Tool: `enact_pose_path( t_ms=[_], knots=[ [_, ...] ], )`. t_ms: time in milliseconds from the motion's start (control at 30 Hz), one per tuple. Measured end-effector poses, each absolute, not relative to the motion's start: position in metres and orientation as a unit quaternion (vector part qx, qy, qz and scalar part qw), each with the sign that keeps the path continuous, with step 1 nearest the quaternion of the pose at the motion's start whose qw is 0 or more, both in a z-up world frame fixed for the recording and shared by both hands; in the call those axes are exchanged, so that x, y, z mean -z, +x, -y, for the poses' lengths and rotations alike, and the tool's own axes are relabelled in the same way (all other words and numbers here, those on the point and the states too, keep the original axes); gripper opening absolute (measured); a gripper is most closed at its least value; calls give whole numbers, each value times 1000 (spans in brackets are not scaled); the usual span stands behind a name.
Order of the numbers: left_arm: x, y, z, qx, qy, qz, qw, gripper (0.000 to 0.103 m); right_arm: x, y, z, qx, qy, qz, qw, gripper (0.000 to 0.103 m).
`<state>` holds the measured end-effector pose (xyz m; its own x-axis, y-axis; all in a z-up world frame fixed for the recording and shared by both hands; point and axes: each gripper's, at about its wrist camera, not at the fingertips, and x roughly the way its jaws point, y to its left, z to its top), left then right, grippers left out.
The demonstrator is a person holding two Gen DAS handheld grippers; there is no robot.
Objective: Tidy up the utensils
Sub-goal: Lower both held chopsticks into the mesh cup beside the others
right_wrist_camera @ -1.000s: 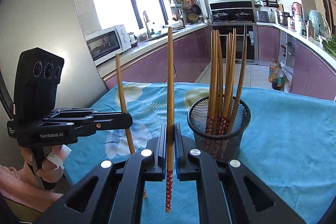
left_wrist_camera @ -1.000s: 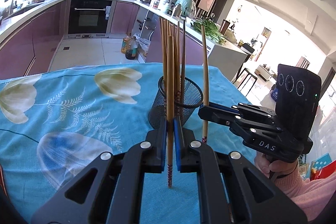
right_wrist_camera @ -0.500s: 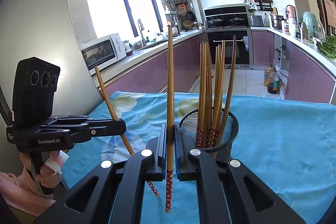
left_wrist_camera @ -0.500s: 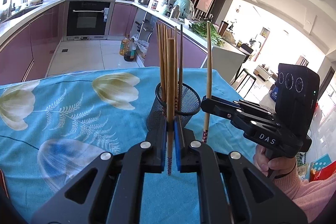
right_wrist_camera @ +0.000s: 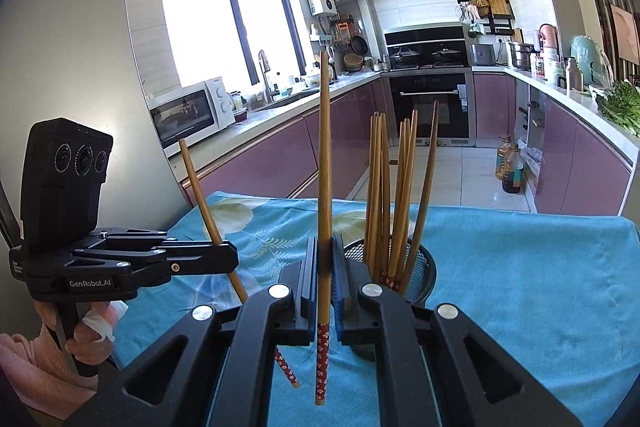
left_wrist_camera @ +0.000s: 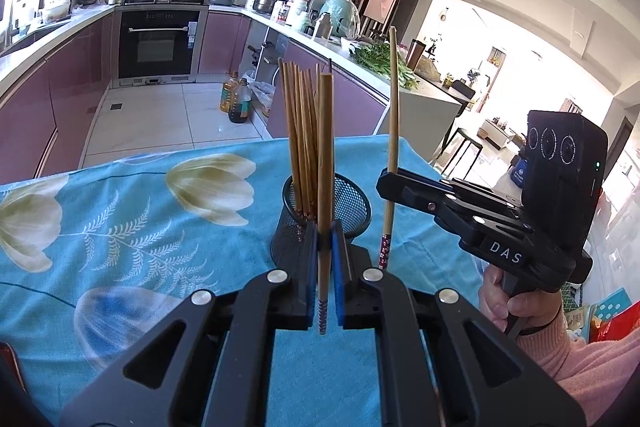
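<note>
A black mesh cup stands on the blue flowered tablecloth and holds several wooden chopsticks. It also shows in the right wrist view. My left gripper is shut on one chopstick, held upright in front of the cup. My right gripper is shut on another chopstick, also upright, just left of the cup. Each gripper shows in the other's view: the right gripper and the left gripper, whose chopstick leans.
The table's far edge drops off to the kitchen floor, where oil bottles stand. Purple cabinets, an oven and a microwave line the room. A red object lies at the table's left edge.
Both grippers have risen with their chopsticks and drawn closer to the cup. The left gripper's chopstick has tilted further in the right wrist view.
</note>
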<state>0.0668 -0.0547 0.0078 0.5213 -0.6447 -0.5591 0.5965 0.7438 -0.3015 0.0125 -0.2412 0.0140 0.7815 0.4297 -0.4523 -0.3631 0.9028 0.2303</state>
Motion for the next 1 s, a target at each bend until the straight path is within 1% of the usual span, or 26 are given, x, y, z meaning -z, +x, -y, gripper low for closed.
enact_pose_path(
  t_ms=[1000],
  knots=[
    [-40, 66, 73, 375, -14, -301, 877, 7, -25, 24, 248, -207, 70, -233, 948, 6]
  ],
)
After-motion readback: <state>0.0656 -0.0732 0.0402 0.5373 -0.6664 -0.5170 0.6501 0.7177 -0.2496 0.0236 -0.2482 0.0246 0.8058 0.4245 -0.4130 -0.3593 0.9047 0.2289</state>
